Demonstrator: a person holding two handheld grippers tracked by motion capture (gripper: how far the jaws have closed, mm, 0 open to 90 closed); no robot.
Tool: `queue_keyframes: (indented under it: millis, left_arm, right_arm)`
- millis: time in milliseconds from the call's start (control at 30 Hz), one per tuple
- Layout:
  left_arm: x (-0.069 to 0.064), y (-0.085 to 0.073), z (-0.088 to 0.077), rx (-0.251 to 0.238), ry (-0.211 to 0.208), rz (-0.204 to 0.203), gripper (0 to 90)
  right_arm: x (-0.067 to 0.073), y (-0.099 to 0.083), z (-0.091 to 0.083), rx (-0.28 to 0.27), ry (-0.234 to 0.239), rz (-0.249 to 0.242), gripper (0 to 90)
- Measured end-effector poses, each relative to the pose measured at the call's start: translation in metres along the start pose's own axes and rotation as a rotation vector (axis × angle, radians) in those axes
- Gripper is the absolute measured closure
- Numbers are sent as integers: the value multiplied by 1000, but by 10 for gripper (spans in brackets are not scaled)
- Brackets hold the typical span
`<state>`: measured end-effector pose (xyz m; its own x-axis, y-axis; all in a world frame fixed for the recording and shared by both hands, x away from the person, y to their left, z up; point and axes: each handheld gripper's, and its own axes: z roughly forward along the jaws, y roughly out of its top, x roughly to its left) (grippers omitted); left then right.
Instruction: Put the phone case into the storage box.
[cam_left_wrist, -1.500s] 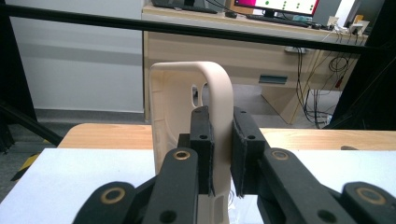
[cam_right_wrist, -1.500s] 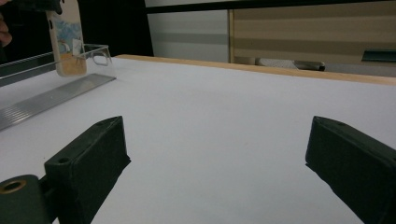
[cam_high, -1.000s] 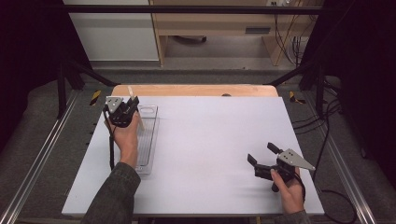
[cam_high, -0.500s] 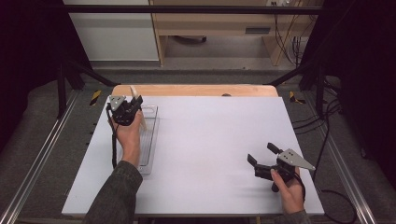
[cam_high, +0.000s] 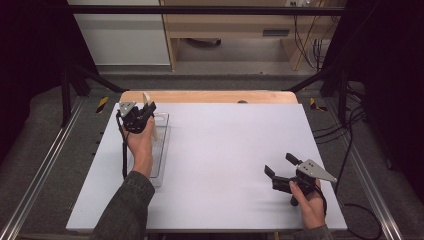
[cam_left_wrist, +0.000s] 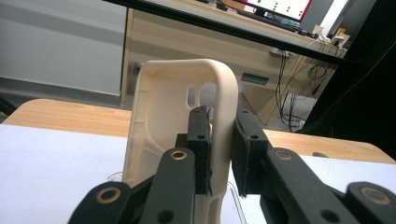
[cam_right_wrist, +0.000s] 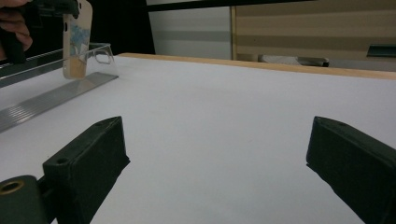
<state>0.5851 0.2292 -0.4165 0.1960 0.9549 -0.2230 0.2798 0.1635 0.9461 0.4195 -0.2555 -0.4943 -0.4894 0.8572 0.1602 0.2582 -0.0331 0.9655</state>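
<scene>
Left gripper (cam_high: 145, 111): held over the far left part of the table, jaws pinched on one side wall of a cream phone case (cam_left_wrist: 187, 135); in the left gripper view the pads are seen pressed on either face of that wall.
Phone case: held upright, clear of the tabletop, above the far end of a clear tray (cam_high: 162, 150); a printed back is visible in the right gripper view (cam_right_wrist: 77, 39).
Clear tray: a long transparent plastic tray, laid lengthwise along the left side of the table, its near end beside the left sleeve.
Right gripper (cam_high: 281, 165): held low at the near right corner of the table, jaws spread wide, nothing between them.
Separation: the two grippers are well apart, at opposite sides of the table.
Work surface: a flat white table (cam_high: 225, 150), bare across its middle and right; a light wooden strip (cam_high: 210, 96) is seen along its far edge.
Frame: metal rails are run along both sides of the table, with black struts at the far corners.
Room: grey floor beyond the table, a pale wooden desk (cam_high: 235, 30) with hanging cables at the back, dark curtains on both sides.
</scene>
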Motion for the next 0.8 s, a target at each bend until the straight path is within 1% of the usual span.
queue_keyframes:
  millis: [200, 800]
  left_arm:
    - [1, 0, 0, -2, 1, -11, 781]
    - [2, 0, 2, -4, 4, -5, 781]
  right_arm:
    - [0, 0, 0, 0, 0, 0, 50]
    - [1, -1, 1, 6, -1, -3, 49]
